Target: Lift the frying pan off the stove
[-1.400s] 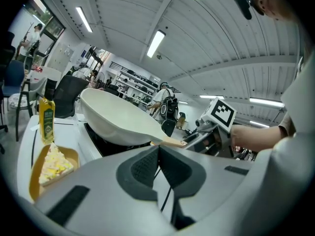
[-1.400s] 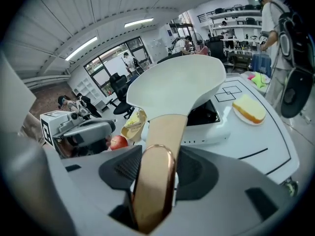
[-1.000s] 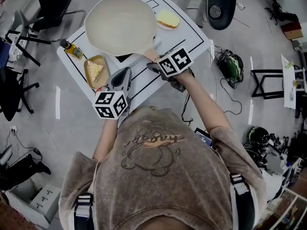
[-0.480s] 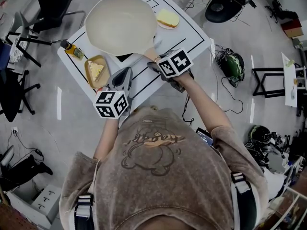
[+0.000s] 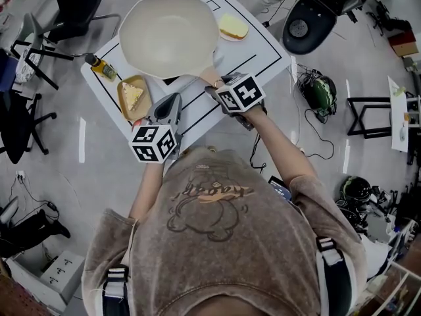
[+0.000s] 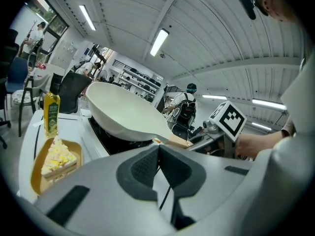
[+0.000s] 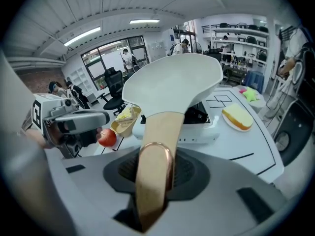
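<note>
now grips frying pan (image 5: 168, 35) handle (image 7: 156, 146) in right gripper (image 7: 155, 171), above stove (image 7: 201, 116) on white table (image 5: 256, 51); clenches left gripper (image 6: 158, 156) empty; chair (image 5: 72, 5) upper left.

The person is wearing a washed brown short-sleeved T-shirt (image 5: 217, 242) with a cartoon print, dark straps (image 5: 113, 287) running over both shoulders. The left hand-held gripper (image 5: 172, 99) and right hand-held gripper (image 5: 216, 89) are each showing a grey shell, dark ribbed pads (image 6: 142, 168) and a black-and-white marker cube (image 5: 152, 143).

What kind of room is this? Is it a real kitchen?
Probably a lab or workshop, not a home kitchen. The stove sits on a white table marked with black lines, with office chairs around it and equipment shelves along the wall.
</note>
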Motion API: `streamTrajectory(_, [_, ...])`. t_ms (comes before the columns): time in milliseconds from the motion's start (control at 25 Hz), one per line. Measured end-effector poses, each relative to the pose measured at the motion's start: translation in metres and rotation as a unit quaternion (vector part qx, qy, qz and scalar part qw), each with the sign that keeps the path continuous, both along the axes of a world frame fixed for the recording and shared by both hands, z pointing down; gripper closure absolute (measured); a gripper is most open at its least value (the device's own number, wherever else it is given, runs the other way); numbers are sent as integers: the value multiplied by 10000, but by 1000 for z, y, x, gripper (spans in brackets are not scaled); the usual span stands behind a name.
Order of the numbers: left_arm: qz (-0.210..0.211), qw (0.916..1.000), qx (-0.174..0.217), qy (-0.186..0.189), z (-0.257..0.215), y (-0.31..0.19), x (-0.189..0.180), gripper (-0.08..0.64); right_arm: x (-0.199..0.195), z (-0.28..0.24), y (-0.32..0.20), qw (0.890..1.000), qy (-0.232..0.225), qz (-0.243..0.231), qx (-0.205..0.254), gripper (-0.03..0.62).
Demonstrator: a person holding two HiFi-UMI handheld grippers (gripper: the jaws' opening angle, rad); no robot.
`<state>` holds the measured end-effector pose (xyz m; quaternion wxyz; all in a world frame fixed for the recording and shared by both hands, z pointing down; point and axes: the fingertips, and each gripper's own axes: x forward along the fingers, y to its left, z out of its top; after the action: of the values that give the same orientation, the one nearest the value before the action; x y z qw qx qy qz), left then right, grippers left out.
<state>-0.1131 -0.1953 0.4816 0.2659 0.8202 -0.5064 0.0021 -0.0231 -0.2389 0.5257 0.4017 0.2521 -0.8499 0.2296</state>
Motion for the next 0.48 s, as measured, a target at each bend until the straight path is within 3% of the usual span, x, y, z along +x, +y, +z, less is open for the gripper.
streamTrajectory(280, [70, 10000, -29, -32, 3, 5, 12, 552, 19, -16, 0, 9991, -337, 246, 13, 468])
streamTrajectory(480, [268, 9996, -1, -58, 0, 4, 24, 552, 47, -27, -6, 9961, -492, 730, 22, 468])
